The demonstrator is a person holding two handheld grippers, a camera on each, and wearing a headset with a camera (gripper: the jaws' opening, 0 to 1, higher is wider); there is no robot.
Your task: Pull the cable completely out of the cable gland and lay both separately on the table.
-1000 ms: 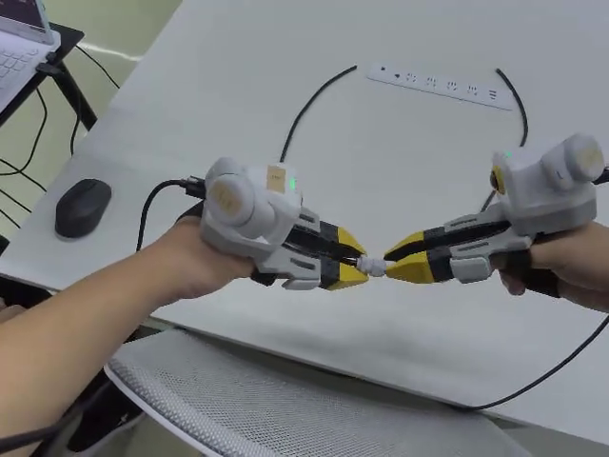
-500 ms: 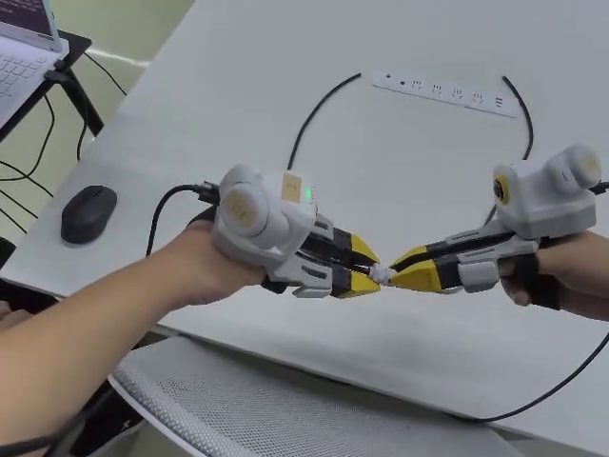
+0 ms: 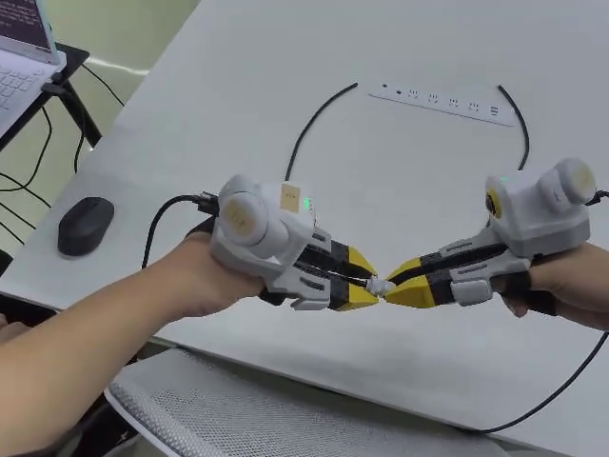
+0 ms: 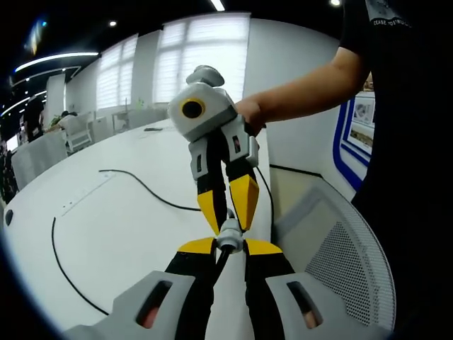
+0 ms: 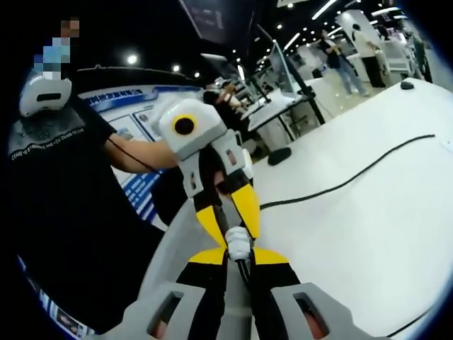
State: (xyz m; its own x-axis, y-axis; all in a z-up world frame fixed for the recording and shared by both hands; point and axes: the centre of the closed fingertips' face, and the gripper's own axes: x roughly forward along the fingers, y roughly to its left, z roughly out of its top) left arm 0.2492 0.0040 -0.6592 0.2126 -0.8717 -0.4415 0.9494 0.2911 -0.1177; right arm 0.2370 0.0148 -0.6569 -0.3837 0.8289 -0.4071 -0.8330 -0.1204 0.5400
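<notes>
Cable gland (image 3: 380,285): one, small and white, held off the table (image 3: 238,105) above its near edge, where two grippers meet. From the left: one laptop (image 3: 17,57), cut off by the frame's edge, and one dark mouse (image 3: 84,225). Next comes the left gripper (image 3: 366,284), its jaws narrow and closed on the one dark cable (image 4: 222,261). In the left gripper view the cable runs from the gland back between the yellow tips. How far the cable sits inside the gland is hidden. Next is the right gripper (image 3: 392,287), tip to tip with the left, its jaws narrow and pinching the gland's other end. In the right gripper view a dark part runs back between those jaws; whether it is cable or gland body is hard to make out. Farther right and behind lies one white power strip (image 3: 438,98), with two black cords (image 3: 312,119) near its ends, the right one partly covered by the right gripper. One mesh chair seat (image 3: 238,409) is cut off at the bottom.
</notes>
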